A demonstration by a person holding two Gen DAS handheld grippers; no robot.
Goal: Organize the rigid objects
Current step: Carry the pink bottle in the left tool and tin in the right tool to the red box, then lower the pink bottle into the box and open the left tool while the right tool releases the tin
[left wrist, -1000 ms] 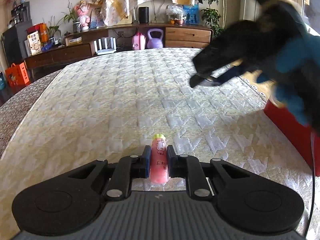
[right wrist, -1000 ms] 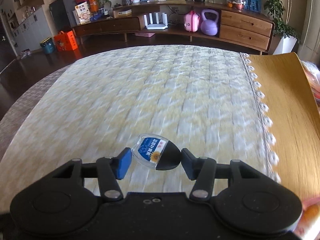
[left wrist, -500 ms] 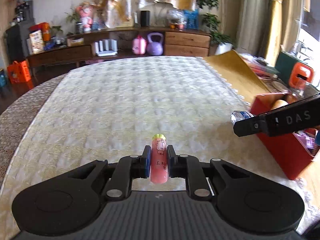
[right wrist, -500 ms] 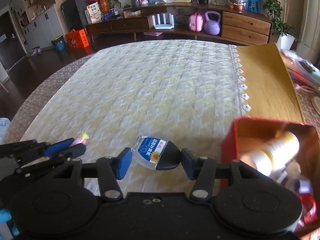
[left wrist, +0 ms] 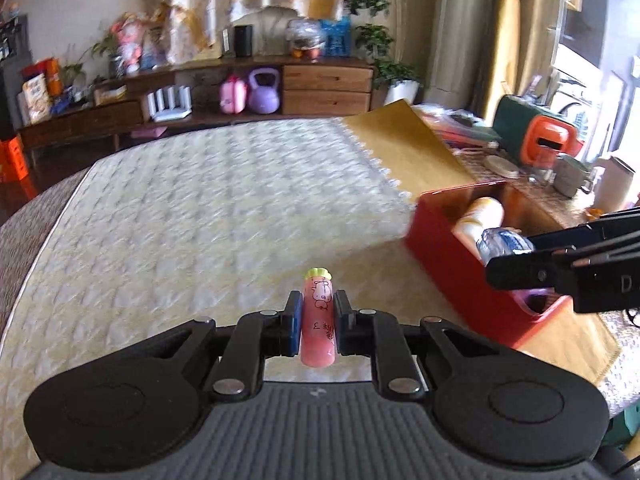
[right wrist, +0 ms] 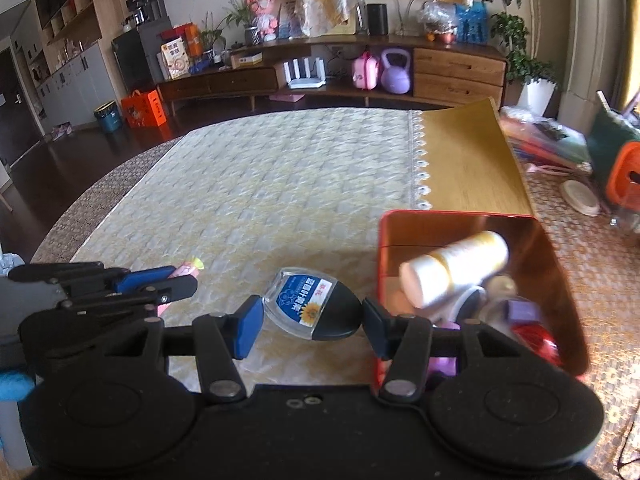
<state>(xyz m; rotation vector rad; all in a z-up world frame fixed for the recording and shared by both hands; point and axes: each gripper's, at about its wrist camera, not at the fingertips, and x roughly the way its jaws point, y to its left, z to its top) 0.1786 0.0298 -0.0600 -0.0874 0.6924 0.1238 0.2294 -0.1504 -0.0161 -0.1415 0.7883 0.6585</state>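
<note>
Left wrist view: the left claw (left wrist: 316,322) is clamped on a pink tube (left wrist: 317,318) with a yellow-green cap and a cartoon print; the tube stands upright between the pads, its cap pointing away from the camera. Below it lies a quilted cream cover (left wrist: 224,200) with a lace edge, spread over the bench (left wrist: 404,148), whose bare wood shows along the right edge. A red box (left wrist: 452,264) sits on the bench near its right edge, open on top, with a cream bottle (left wrist: 478,220) lying inside. The right claw (left wrist: 516,262) reaches in from the right, over the box, holding a clear bottle (left wrist: 502,242) above the box's opening.

Right wrist view: the right claw (right wrist: 312,322) is closed on the clear bottle (right wrist: 310,308), which has a blue label with a sunflower and a black cap; the blue pad touches its clear end and the other pad its cap. The red box (right wrist: 552,256) is just right of the bottle, near the bench's right edge, and holds the cream bottle (right wrist: 456,266), tilted, with purple and red items under it that are too blurred to name. The left claw (right wrist: 188,278) shows at the left, above the cover (right wrist: 280,184), with the pink tube (right wrist: 188,270) poking out past its fingers.
</note>
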